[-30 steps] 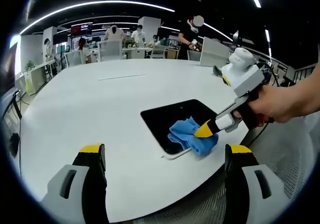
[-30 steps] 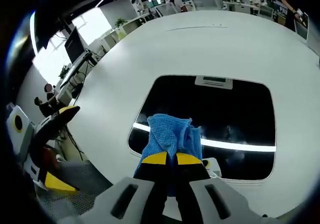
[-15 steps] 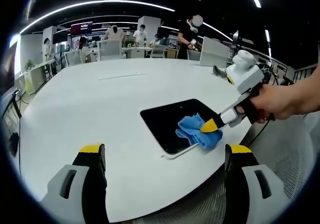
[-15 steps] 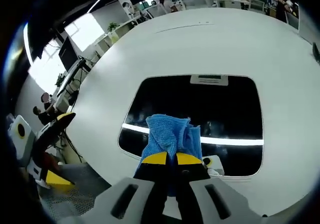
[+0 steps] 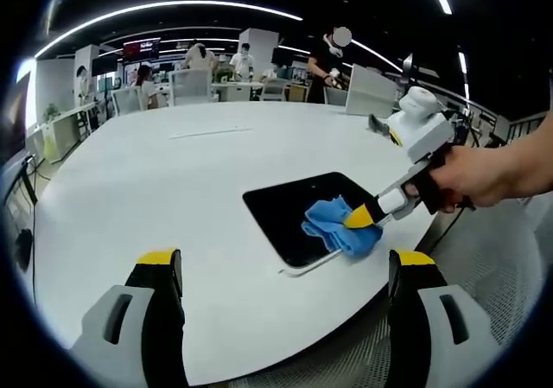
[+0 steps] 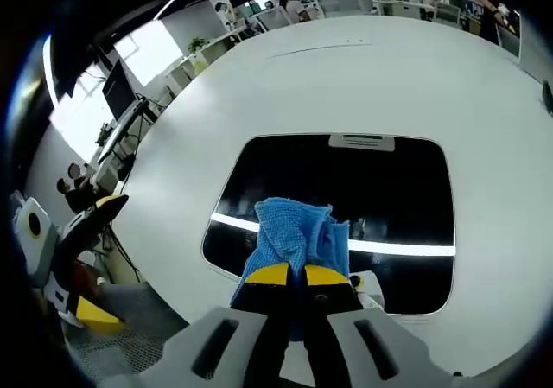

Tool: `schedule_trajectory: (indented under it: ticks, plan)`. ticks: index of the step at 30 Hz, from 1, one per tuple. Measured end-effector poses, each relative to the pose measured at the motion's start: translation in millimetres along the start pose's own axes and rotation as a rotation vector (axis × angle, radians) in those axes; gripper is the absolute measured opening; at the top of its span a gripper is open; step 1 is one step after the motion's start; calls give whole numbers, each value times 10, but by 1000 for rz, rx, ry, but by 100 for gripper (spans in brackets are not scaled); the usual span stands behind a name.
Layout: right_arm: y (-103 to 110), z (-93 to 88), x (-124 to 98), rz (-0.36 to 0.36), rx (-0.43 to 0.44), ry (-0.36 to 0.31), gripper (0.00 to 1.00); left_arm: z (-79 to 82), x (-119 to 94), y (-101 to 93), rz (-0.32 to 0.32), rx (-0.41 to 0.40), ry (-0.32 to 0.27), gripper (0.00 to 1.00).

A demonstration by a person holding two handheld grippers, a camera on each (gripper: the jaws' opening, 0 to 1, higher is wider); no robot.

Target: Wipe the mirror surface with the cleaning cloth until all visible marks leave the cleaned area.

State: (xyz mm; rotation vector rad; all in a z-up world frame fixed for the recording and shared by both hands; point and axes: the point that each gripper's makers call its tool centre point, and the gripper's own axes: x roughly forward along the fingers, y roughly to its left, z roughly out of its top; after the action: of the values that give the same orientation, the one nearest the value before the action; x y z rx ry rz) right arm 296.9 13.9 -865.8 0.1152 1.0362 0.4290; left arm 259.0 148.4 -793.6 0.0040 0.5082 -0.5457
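Clearly mid-wipe, the right gripper [image 6: 288, 276] pinches the blue cleaning cloth [image 6: 294, 232] against the dark mirror [image 6: 389, 189], at 6 o'clock in the right gripper view, probably to scrub its near edge. Left gripper [image 5: 285, 276] hangs spread apart over the white table [image 5: 155, 181]. Marks are hard to distinguish from reflections.

The left gripper [image 5: 285, 276] hovers with jaws wide apart over the white table [image 5: 155, 189]. The right gripper [image 5: 361, 219] presses a blue cloth [image 5: 337, 230] onto the dark mirror [image 5: 289, 211].
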Motion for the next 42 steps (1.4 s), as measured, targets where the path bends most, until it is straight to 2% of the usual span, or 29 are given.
schedule_trajectory:
  ticks: [13,25,36,42]
  plan:
    - [-61,286,156,-17,-24,-5,0,-49,0,-10,-11,-8,22,99]
    - [-137,562,303,-26,-28,-7,0,-43,8,-17,-19,-8,23,99]
    - [-182,828,449,-41,-76,-3,0,-35,1,18,-3,-11,15,99]
    - [-227,973,525,-51,-64,-5,0,-50,9,2,-12,-3,22,99]
